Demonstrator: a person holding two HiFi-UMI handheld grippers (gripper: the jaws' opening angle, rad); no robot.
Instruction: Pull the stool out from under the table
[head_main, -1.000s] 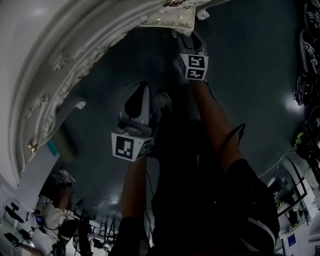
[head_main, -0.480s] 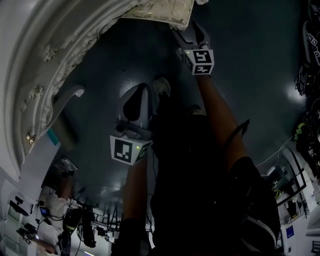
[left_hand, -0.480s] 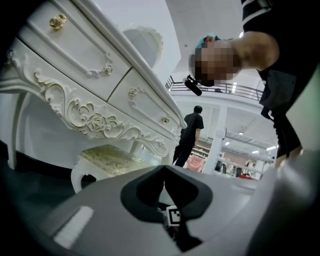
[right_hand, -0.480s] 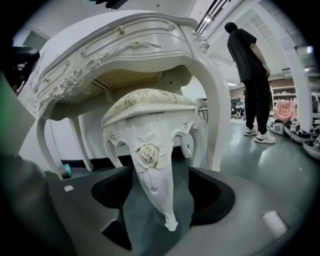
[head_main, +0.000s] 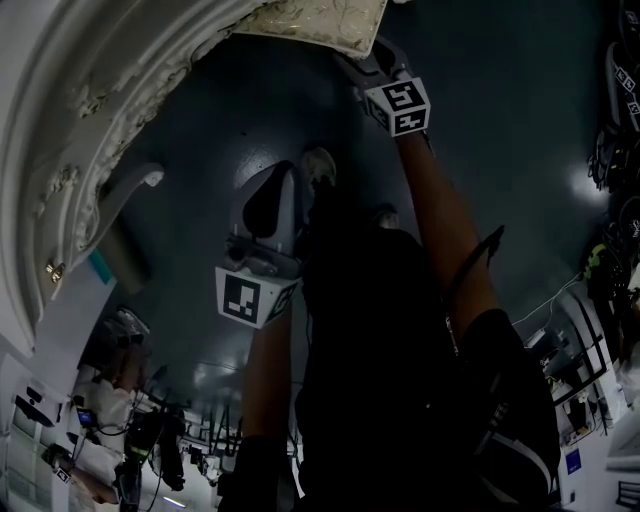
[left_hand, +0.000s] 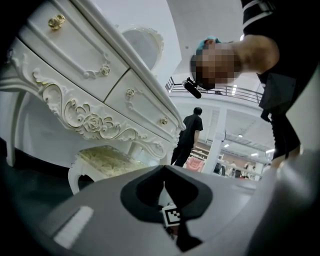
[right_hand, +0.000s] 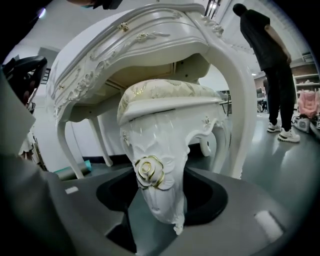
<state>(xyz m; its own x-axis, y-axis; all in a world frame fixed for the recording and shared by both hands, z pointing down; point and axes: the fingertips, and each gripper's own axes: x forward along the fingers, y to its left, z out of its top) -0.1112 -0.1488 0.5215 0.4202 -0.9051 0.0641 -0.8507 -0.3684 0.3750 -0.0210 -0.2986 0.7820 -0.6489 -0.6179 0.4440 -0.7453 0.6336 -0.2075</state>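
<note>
Since a second ago my right gripper (right_hand: 160, 172) has crept toward 12 o'clock in the head view, and its jaws have just been closing a little. They stand wide around the carved leg (right_hand: 156, 195) of the stool (right_hand: 165, 95), not visibly clamping it. At 7 o'clock of it, my left gripper (left_hand: 164, 175) has its jaws together on nothing. The stool sits tucked beneath the bench (right_hand: 150, 35), cushion under the top. I judge the grasp barely begun; the whole pull remains.

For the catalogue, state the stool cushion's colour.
The cushion is cream with gold patterning; right gripper view shows it best.
</note>
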